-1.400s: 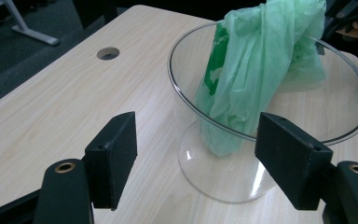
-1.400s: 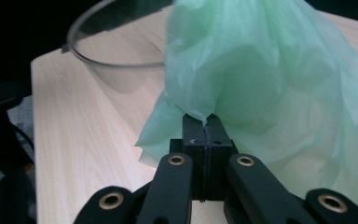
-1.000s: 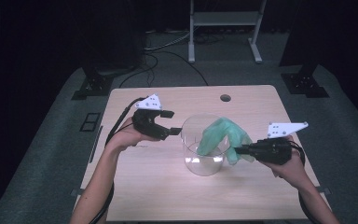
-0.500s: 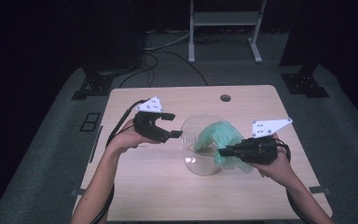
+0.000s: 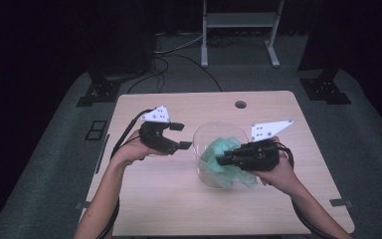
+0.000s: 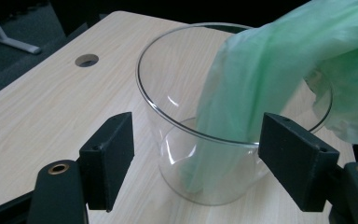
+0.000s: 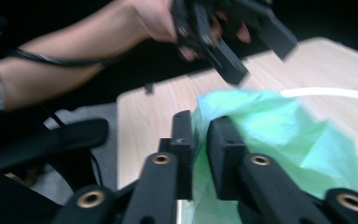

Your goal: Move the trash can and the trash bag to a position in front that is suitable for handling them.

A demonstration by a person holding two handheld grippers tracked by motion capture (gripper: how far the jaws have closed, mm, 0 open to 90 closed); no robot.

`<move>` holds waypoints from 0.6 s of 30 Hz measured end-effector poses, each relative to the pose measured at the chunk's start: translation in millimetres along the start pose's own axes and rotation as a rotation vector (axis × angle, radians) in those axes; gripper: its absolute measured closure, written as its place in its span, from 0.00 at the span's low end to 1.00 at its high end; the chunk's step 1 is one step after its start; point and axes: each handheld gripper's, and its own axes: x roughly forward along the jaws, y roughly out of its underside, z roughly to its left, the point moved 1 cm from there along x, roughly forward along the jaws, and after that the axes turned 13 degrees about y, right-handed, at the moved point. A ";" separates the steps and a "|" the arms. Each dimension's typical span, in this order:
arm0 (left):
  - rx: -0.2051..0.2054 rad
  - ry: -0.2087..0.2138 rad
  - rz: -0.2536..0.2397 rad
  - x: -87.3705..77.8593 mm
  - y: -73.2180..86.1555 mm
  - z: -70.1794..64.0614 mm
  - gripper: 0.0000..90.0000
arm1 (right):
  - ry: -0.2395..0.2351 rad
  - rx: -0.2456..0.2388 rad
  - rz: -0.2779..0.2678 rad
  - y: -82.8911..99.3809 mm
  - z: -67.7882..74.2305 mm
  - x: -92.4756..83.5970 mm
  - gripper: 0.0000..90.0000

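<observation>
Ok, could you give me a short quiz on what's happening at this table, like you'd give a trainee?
1. What is the green bag draped into? A a metal pot; B a clear glass container; C a cardboard box.
2. True or false: the left gripper grips the container's rim.
3. What lies between the jaws of the right gripper?
Key: 1 B. 2 False: its jaws stand open, apart from the glass. 3 The green bag; those jaws have just been opening and now stand slightly apart.
</observation>
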 end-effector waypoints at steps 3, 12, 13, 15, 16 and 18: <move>-0.002 0.001 0.000 0.3 2.1 -0.1 0.29 | 0.028 -0.001 0.032 8.5 -2.5 4.8 0.82; 0.005 0.006 -0.003 2.1 1.8 -2.4 0.28 | 0.059 -0.053 0.011 16.9 0.5 -12.2 0.63; 0.007 0.009 -0.002 2.4 1.7 -3.1 0.28 | 0.065 -0.061 0.010 17.5 1.0 -14.2 0.62; 0.011 0.011 0.003 2.5 1.2 -4.2 0.28 | 0.088 -0.081 0.014 18.7 1.9 -17.5 0.61; 0.014 0.011 0.006 2.2 1.0 -4.4 0.28 | 0.101 -0.093 0.017 19.4 2.3 -18.8 0.61; 0.013 0.010 0.006 1.6 0.8 -4.9 0.28 | 0.125 -0.113 0.021 20.5 2.8 -21.2 0.59</move>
